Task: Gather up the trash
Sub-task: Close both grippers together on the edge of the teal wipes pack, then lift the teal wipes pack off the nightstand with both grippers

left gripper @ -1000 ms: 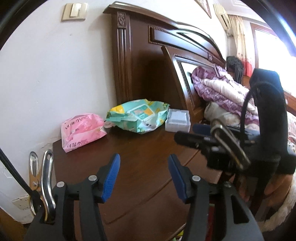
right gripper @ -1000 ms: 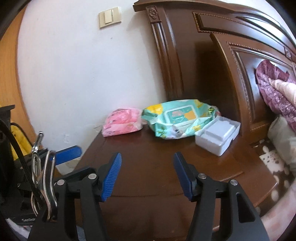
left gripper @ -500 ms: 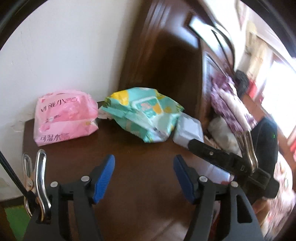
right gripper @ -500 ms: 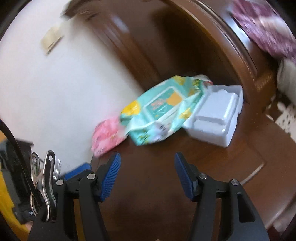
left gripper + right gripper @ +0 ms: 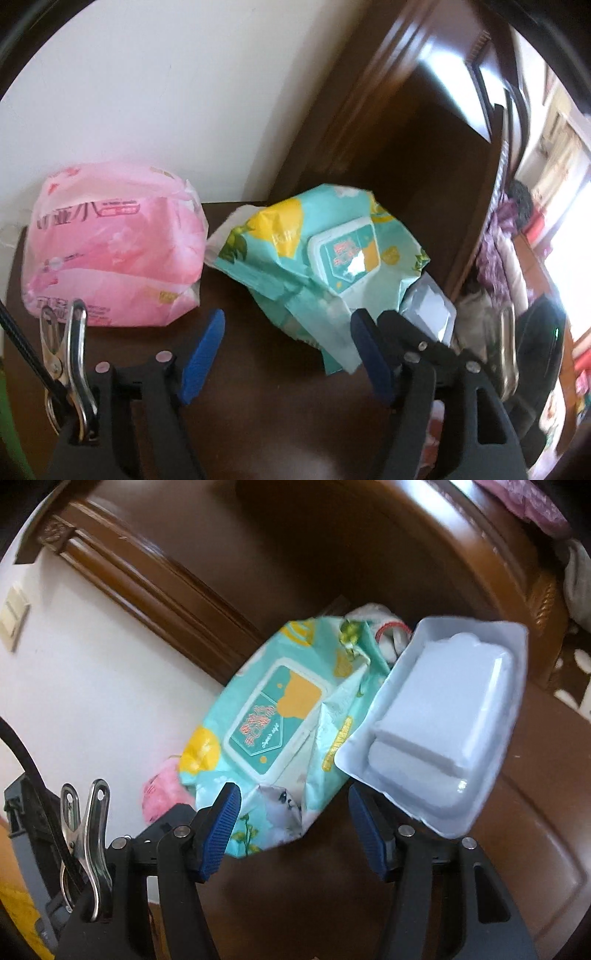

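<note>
On a dark wooden nightstand (image 5: 258, 413) lie a pink soft pack (image 5: 110, 251), a crumpled teal wet-wipes pack (image 5: 317, 258) and a white plastic tray (image 5: 430, 310). My left gripper (image 5: 286, 332) hovers low over the nightstand. Its jaws are opening and the pads press on nothing. The teal pack's near corner lies just ahead of its right finger. My right gripper (image 5: 291, 812) is open, and the near end of the teal pack (image 5: 280, 720) shows between its fingertips, untouched. The white tray (image 5: 443, 720) lies just right of it, and the pink pack (image 5: 162, 794) is half hidden behind.
A carved dark headboard (image 5: 406, 129) rises behind the nightstand, with a white wall (image 5: 166, 92) to its left and a light switch (image 5: 13, 616) on it. Purple bedding (image 5: 495, 251) lies to the right. A white item with a red band (image 5: 388, 631) peeks out behind the teal pack.
Both grippers have come closer to the packs and rolled, so the scene now looks tilted. The left jaws stand wider. The right jaws look the same.
</note>
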{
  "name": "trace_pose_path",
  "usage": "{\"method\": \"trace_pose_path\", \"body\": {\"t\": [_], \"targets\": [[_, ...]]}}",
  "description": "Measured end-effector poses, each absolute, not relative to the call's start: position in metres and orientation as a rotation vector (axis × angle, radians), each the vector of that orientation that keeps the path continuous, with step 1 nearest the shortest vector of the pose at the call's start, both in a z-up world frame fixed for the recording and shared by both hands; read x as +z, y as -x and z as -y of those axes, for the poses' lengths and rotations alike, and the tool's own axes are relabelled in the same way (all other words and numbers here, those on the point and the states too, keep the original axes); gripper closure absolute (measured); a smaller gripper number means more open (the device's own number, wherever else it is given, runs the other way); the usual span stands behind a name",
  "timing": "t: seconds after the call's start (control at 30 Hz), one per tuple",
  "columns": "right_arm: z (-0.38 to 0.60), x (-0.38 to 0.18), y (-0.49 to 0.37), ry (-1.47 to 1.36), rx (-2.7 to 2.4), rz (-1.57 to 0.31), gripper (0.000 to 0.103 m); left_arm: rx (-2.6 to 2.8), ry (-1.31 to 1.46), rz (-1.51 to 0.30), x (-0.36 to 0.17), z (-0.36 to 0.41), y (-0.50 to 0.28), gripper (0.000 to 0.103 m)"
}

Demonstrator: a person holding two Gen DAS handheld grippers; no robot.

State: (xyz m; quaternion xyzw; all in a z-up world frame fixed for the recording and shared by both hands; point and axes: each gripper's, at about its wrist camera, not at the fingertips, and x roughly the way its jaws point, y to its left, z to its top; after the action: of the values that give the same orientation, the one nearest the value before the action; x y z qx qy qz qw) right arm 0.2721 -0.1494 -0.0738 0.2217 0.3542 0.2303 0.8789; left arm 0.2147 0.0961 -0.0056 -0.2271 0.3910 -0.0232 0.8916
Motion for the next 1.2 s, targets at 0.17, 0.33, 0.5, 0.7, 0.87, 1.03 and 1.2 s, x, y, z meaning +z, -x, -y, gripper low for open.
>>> {"method": "trace_pose_path", "body": {"t": [0.17,0.33,0.5,0.7,0.87,1.03,1.2], "targets": [[0.143,-0.071,-0.282,-0.486,0.479,-0.734,0.041,-0.096,0.559,-0.84,-0.013,-0.105,-0.223,0.028],[0.131,-0.071,-0.285,-0.439,0.461,-0.712,0.047,-0.097,0.535,-0.815,-0.012,-0.106,-0.219,0.033],[0.133,-0.081,-0.292,-0.517,0.524,-0.762,0.101,-0.084,0.469,-0.756,-0.006,-0.105,-0.207,0.083],[0.132,-0.063,-0.273,-0.419,0.6,-0.661,0.101,-0.093,0.431,-0.657,0.017,-0.1,-0.175,0.085],[0.139,-0.052,-0.248,-0.423,0.652,-0.565,0.101,-0.103,0.416,-0.606,0.034,-0.095,-0.144,0.085],[0.137,-0.041,-0.217,-0.373,0.675,-0.497,0.101,-0.089,0.351,-0.543,0.052,-0.084,-0.113,0.084],[0.151,-0.033,-0.187,-0.353,0.712,-0.448,0.101,-0.12,0.332,-0.476,0.06,-0.079,-0.081,0.084]]}}
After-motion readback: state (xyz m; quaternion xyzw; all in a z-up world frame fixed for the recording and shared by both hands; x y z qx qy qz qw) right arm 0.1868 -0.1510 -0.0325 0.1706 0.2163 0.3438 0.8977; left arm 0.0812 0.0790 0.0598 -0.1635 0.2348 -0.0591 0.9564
